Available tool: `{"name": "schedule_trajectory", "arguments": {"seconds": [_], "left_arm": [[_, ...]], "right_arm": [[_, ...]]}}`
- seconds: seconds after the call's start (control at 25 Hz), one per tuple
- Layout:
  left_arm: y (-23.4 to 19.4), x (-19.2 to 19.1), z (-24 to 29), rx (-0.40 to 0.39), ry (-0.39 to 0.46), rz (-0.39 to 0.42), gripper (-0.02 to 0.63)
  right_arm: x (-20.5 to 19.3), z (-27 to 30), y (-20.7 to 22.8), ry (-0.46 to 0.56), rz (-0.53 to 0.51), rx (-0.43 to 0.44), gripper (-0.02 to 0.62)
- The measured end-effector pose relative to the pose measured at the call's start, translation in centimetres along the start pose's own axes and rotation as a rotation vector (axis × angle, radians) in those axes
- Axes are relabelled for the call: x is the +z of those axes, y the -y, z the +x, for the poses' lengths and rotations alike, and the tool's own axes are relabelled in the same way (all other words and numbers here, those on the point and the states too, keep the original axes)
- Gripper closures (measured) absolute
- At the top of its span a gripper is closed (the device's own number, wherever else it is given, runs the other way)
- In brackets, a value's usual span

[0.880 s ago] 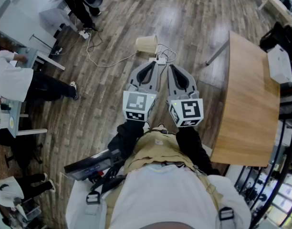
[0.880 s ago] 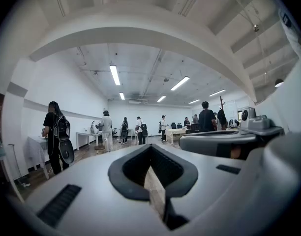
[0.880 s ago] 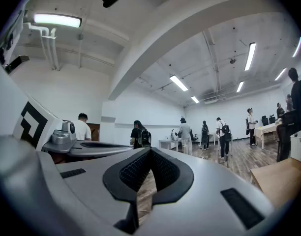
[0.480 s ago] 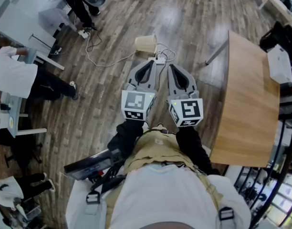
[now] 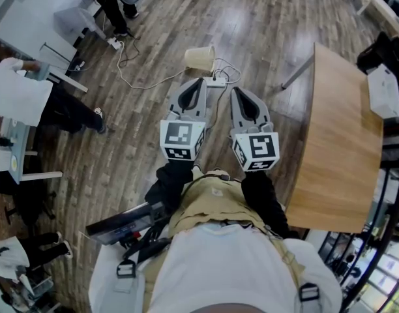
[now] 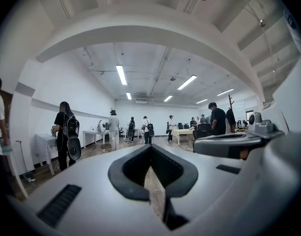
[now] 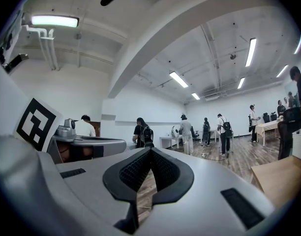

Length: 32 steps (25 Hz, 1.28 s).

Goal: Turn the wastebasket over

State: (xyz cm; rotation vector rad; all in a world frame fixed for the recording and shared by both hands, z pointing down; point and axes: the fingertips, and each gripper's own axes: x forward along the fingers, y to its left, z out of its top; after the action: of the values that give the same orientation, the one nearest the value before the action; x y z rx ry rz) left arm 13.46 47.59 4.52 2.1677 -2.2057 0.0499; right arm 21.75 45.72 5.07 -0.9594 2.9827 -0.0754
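Just one toppled wastebasket (image 5: 199, 59), two closed hand-held grippers (image 5: 202, 81) (image 5: 234, 90).

We see a cream wastebasket (image 5: 199, 58) lying on its side on the wood floor (image 5: 251, 18), well left of the wooden table (image 5: 336, 135).
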Motion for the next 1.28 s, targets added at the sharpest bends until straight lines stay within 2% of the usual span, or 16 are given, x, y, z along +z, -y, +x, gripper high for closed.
{"name": "schedule_trajectory", "arguments": {"seconds": [0.44,0.72,0.96,1.16,1.28], "left_arm": [[-0.6,-2.2,2.0,0.030,-0.028,-0.030,0.604],[-3.1,-3.9,5.4,0.036,-0.044,-0.050,0.604],[-7.2,-6.2,13.5,0.001,-0.055,-0.080,0.604],[-12.7,-7.0,22.7,-0.017,-0.089,-0.092,0.604],[-16.8,-7.8,28.7,-0.017,-0.141,-0.113,0.604]], "right_arm": [[-2.8,0.4,2.8,-0.058,0.018,-0.006,0.574],[-5.0,4.0,3.4,-0.095,0.006,0.014,0.574],[-7.9,11.3,7.1,-0.136,-0.001,-0.019,0.574],[-8.9,20.9,11.8,-0.169,0.014,-0.053,0.574],[-9.4,27.7,14.6,-0.203,0.035,-0.068,0.574]]}}
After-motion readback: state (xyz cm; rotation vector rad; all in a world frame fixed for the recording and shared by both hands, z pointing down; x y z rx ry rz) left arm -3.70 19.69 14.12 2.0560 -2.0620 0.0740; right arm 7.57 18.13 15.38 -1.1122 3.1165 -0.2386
